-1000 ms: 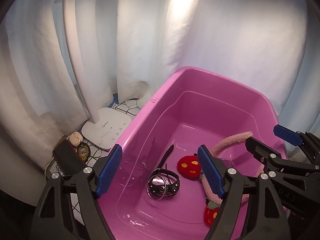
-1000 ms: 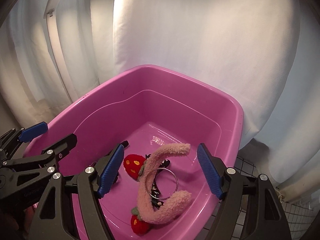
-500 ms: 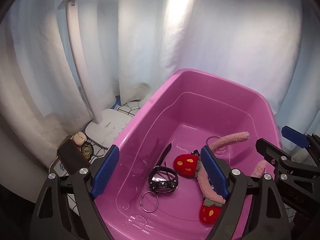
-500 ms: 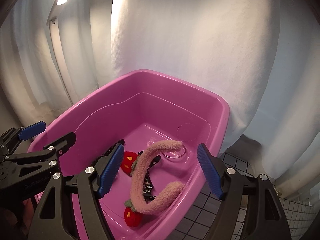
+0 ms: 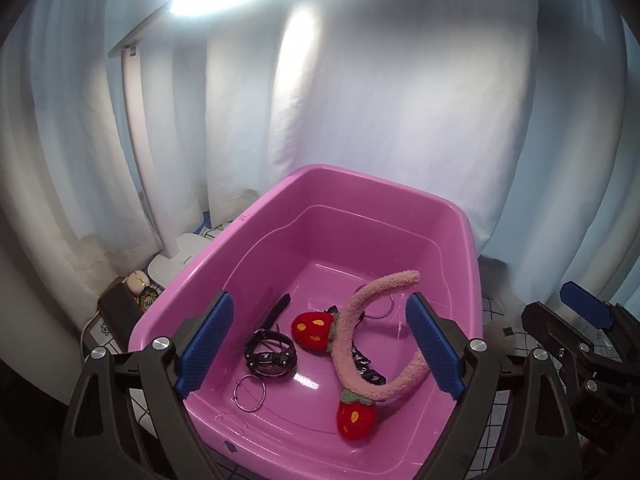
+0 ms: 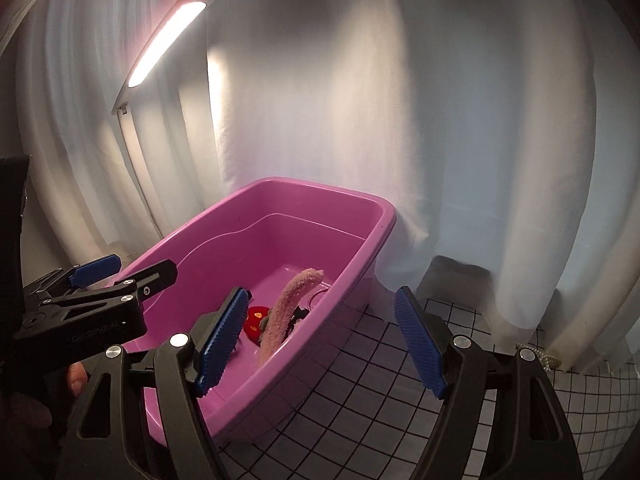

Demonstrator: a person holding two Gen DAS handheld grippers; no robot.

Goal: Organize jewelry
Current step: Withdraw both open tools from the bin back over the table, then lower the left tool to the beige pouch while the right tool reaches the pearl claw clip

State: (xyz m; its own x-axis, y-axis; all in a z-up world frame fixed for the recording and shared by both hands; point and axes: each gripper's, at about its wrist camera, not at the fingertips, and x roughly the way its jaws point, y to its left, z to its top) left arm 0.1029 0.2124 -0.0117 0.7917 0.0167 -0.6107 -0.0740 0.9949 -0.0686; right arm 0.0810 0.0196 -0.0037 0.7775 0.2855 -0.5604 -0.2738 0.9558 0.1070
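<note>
Both tools look to be drawing away from the pink tub (image 5: 360, 184) with nothing in them, so the step in hand, as I judge it, is going for the next loose piece; a string of pale beads (image 6: 540, 356) lies on the checked cloth (image 6: 360, 380) off to the right of the right gripper (image 6: 320, 340), near the curtain (image 6: 440, 120), and seems the likely target; to do it well, turn the right fingers toward the beads, lower them with one pad on each side of the strand, and close only once the strand sits between the pads, since beads slip and trail; the left gripper (image 5: 318, 344) has its jaws spread wide, having just been opening further, with nothing between them; below and ahead of its fingers, on the tub floor, lie the fuzzy pink headband (image 5: 360, 320) with its red strawberries (image 5: 312, 328), a black watch (image 5: 270, 354) nearer the left finger, and a thin ring (image 5: 250, 392) just in front of it; the right jaws are also apart and empty, the left pad over the tub's near corner, the right pad over the cloth; both tools tilt downward, side by side, a hand (image 6: 60, 392) showing at the left one's grip
</note>
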